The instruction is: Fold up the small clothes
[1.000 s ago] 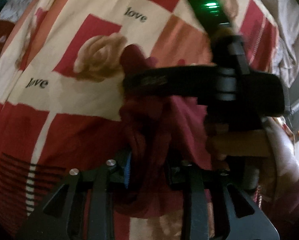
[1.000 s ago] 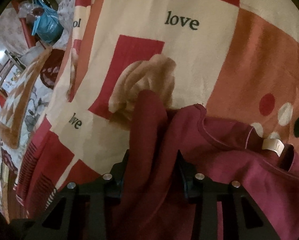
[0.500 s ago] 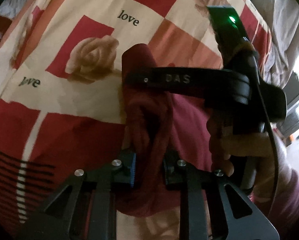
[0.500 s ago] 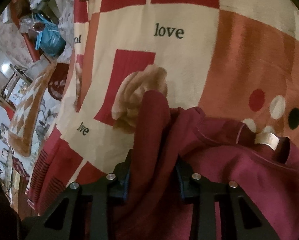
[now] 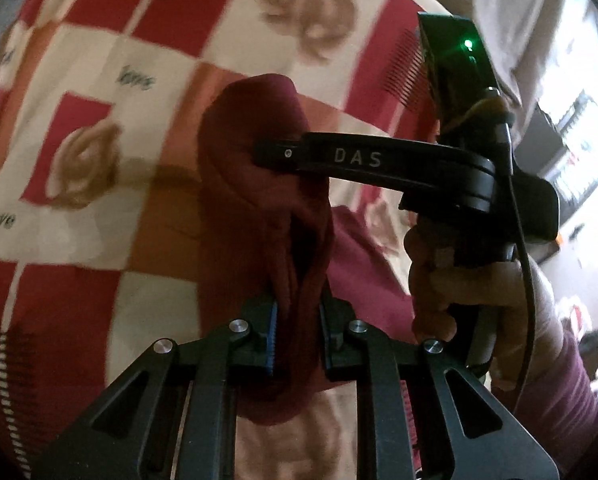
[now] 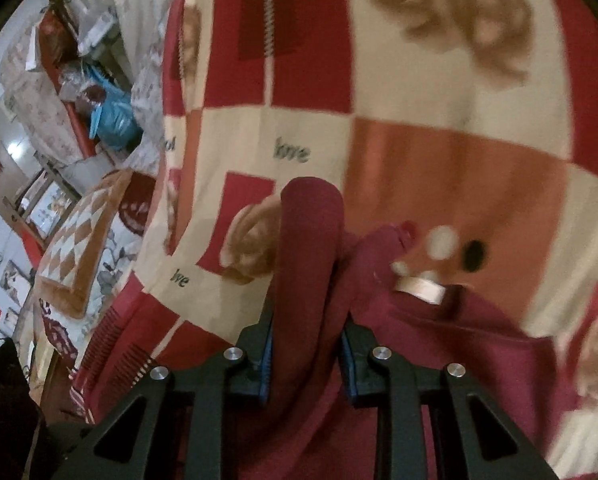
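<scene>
Left gripper (image 5: 297, 334) pinches bunched maroon garment (image 5: 255, 184) above patterned blanket (image 5: 79, 184)

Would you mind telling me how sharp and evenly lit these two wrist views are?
Left wrist: bedspread print smeared by motion, tongs and maroon garment sharper, window glare at right. Right wrist: dim, bedspread and neck label blurred, strong fisheye bending.

A garment (image 5: 255, 184) lies bunched on the blanket (image 5: 79, 184), one fold between the fingers of the left gripper (image 5: 297, 336), another between those of the right gripper (image 6: 305, 350), whose holding hand (image 5: 459, 280) sits right of the garment.
</scene>
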A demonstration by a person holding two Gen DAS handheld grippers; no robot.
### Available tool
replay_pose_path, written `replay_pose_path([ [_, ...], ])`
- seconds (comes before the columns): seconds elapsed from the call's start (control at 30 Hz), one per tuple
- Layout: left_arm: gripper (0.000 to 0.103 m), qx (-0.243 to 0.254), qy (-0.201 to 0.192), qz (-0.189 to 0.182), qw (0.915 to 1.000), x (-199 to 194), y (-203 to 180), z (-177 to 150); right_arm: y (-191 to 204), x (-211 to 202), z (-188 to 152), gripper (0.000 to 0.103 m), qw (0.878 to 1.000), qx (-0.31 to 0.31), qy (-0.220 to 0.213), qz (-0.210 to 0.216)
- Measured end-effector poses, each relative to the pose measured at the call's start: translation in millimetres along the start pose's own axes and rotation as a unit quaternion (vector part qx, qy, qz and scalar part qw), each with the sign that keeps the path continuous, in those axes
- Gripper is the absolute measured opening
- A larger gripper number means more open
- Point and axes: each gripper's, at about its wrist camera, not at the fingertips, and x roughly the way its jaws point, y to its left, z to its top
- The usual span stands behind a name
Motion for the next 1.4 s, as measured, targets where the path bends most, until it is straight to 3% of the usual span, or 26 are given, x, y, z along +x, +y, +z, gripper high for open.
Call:
replay_pose_path([
  [0.3,0.015,0.020,0.047,-0.012,0.9986,55.2,-63.9,-3.8,-88.2,-51.2,-34.0,0.023,0.997,0.069,-0.020,-0.039],
  [0.43,0.005,0.030,0.078,-0.040,0.9957,79.4,-90.5,-12.6,-125.6,-67.3,-50.4,0.020,0.993,0.105,-0.031,-0.049],
  [0.53,0.005,0.062,0.077,-0.005,0.9951,92.9,-106.0,-18.8,-145.1,-68.1,-63.6,0.020,0.990,0.129,-0.023,-0.052],
  [0.67,0.005,0.067,0.078,-0.005,0.9947,84.9,-97.8,-21.9,-148.7,-72.3,-80.5,0.022,0.989,0.144,-0.020,-0.003],
  [0.73,0.005,0.063,0.071,-0.010,0.9954,72.0,-89.2,-24.5,-148.3,-70.2,-88.0,0.042,0.987,0.161,-0.017,0.023],
  [0.77,0.005,0.060,0.068,-0.008,0.9958,65.2,-84.5,-26.2,-147.7,-67.8,-91.2,0.059,0.984,0.171,-0.019,0.034],
  [0.8,0.005,0.059,0.061,-0.005,0.9964,54.8,-78.1,-26.7,-146.7,-63.2,-95.1,0.065,0.982,0.182,-0.020,0.051],
  [0.97,0.015,0.059,0.019,0.042,0.9972,22.1,-46.2,-24.3,-132.3,-35.8,-103.6,0.065,0.978,0.190,0.013,0.079],
  [1.03,0.022,0.045,0.021,0.062,0.9968,24.8,-28.6,-22.1,-129.0,-21.2,-104.9,0.065,0.976,0.199,0.027,0.079],
  [1.17,0.022,0.011,0.040,0.086,0.9954,48.6,1.5,-21.2,-125.7,1.6,-105.7,0.066,0.971,0.220,0.028,0.086],
  [1.23,0.022,-0.002,0.054,0.086,0.9948,58.8,8.2,-23.2,-122.6,6.2,-104.9,0.062,0.970,0.223,0.015,0.098],
  [1.3,0.022,-0.013,0.063,0.084,0.9943,65.7,10.1,-24.1,-117.4,7.4,-103.3,0.036,0.974,0.210,0.005,0.086],
  [1.4,0.022,-0.009,0.056,0.079,0.9952,62.5,3.6,-21.6,-108.3,-10.2,-99.6,0.026,0.986,0.156,-0.013,0.054],
])
